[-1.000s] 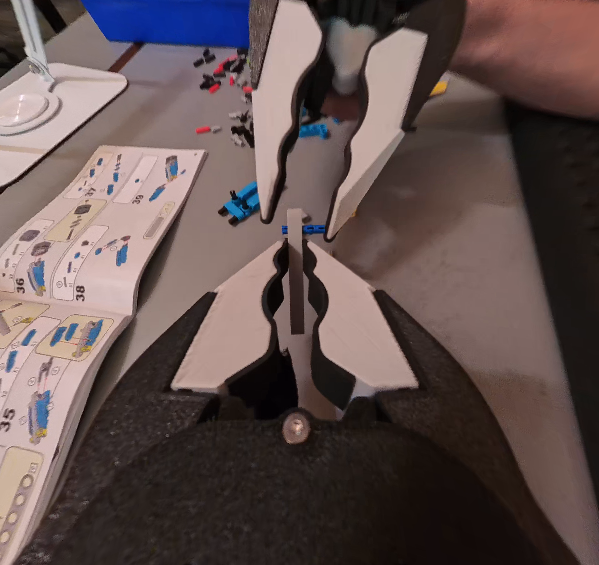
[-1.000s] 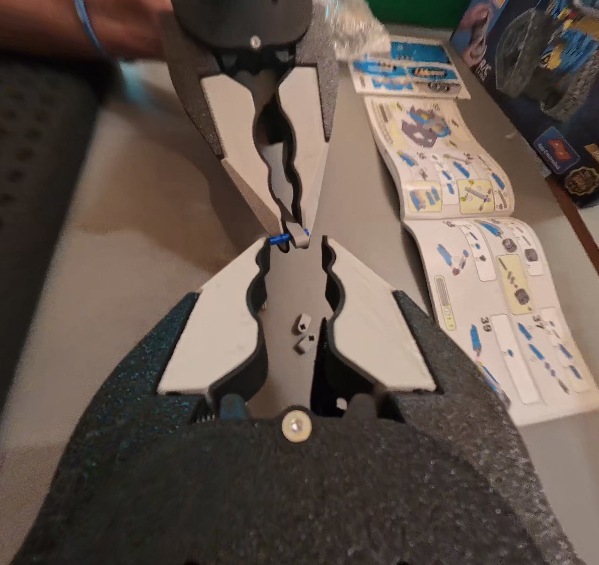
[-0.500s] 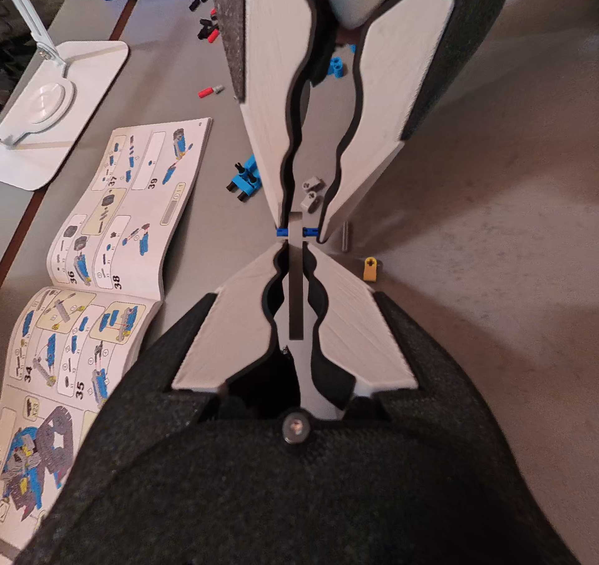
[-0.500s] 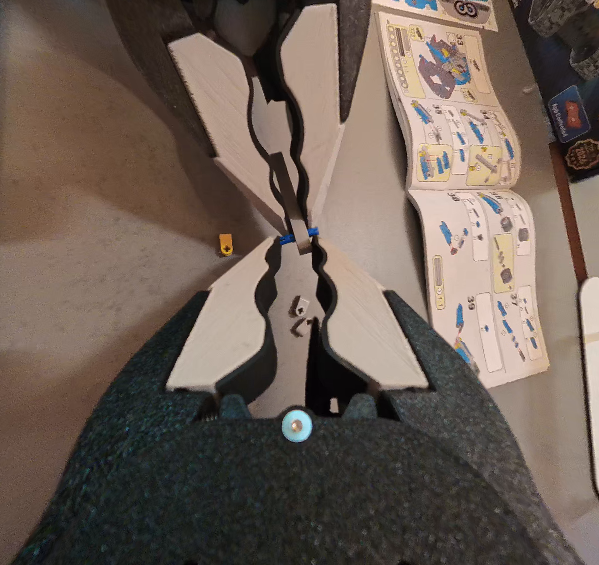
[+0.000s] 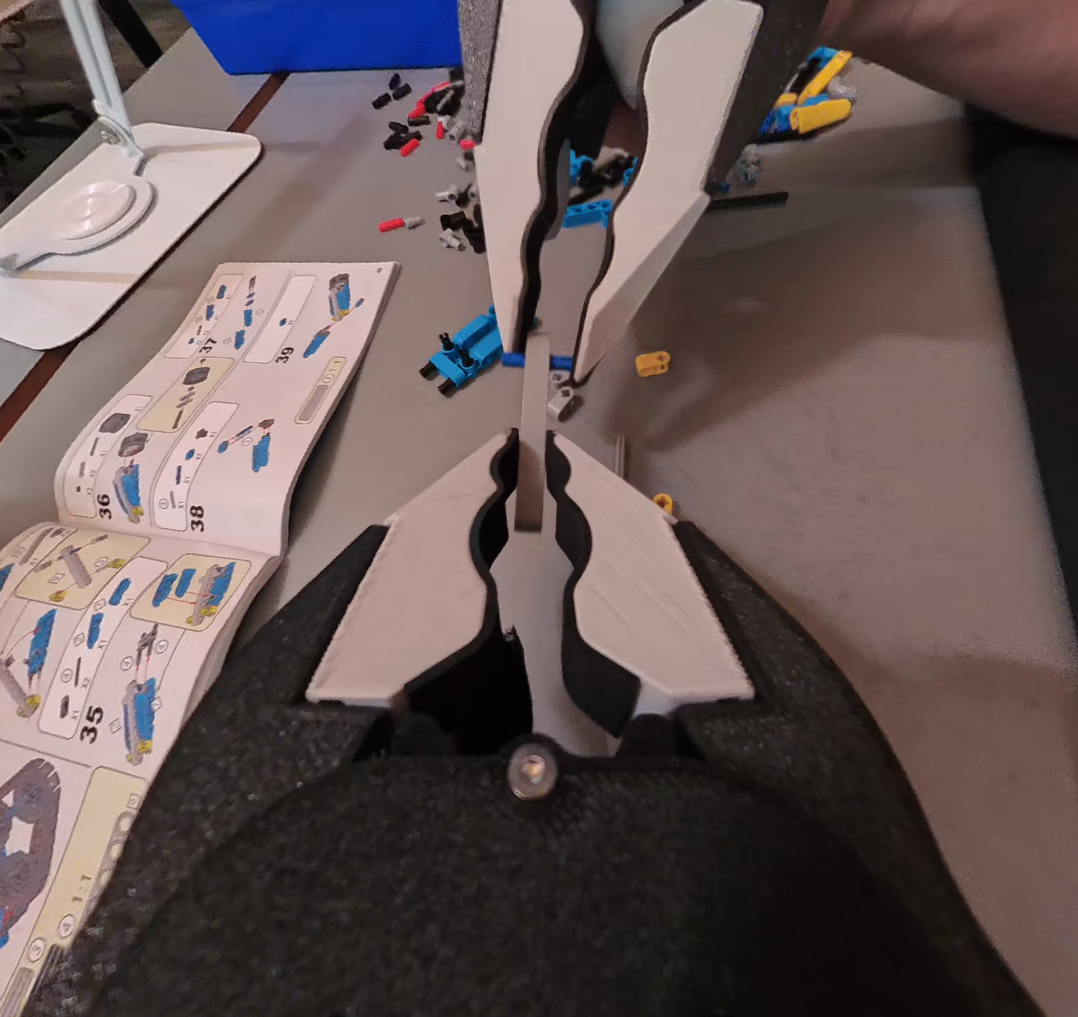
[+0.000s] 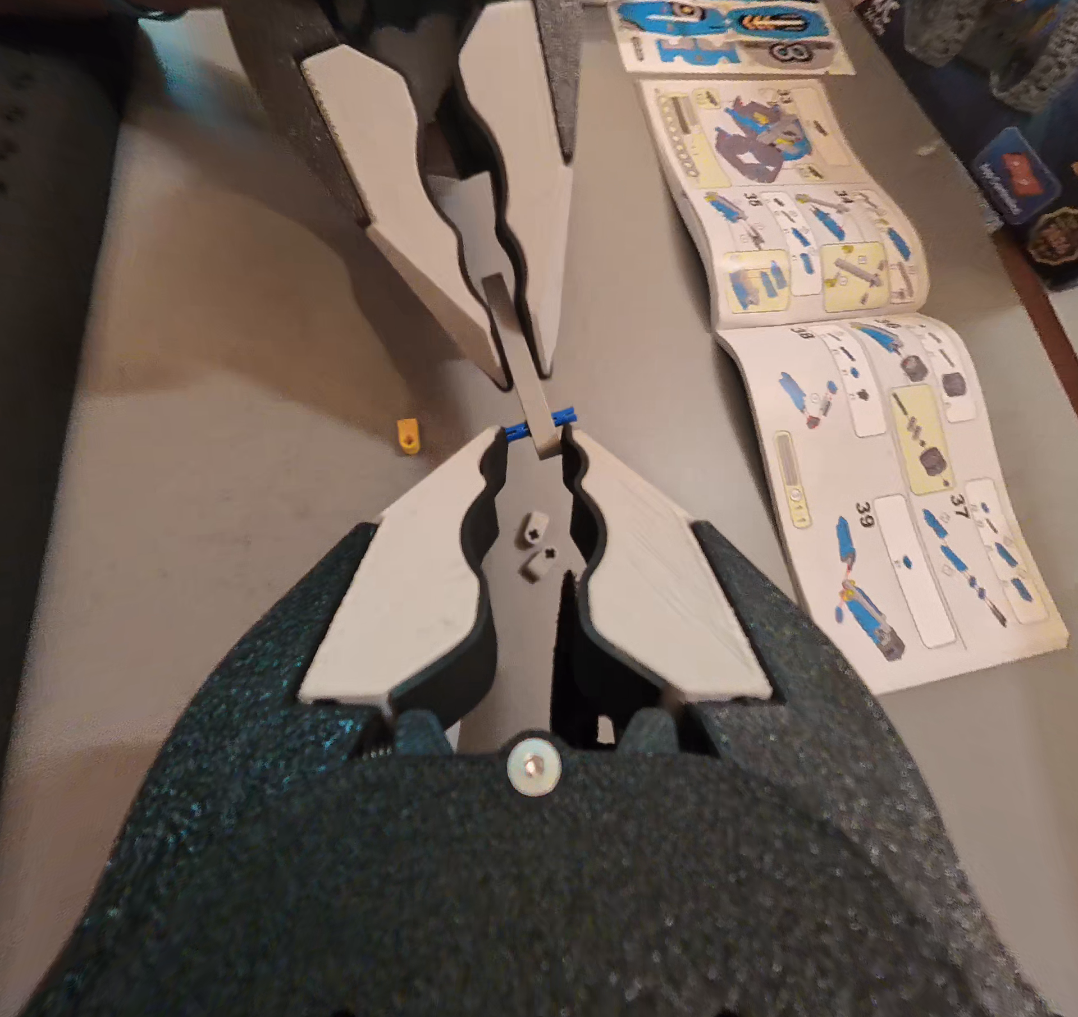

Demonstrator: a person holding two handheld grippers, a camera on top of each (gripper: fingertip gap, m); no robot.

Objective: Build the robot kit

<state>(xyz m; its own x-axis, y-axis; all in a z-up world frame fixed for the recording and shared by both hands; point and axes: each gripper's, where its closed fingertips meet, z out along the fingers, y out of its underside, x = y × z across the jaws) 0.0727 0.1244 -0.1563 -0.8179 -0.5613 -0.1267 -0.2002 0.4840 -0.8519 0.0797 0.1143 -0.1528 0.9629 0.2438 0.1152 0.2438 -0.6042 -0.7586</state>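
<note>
Above mid-desk, a grey beam (image 5: 534, 406) with a blue pin (image 6: 563, 419) through it is clenched in the left gripper (image 5: 532, 441), the right gripper (image 6: 532, 435) parted around its tip (manual (image 6: 863, 382) beside).

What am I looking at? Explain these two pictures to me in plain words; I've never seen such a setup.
There is no robot here. A person holds a two-fingered pinching tool in each hand, and each tool carries a camera looking along its fingers. One picture comes from the left tool, the other from the right tool, and they face each other. The left tool is shut on a grey beam with a blue pin through its far end. The right tool is open, its tips either side of that pin. On the grey table lie an open instruction booklet, loose building pieces and two small grey connectors.
</note>
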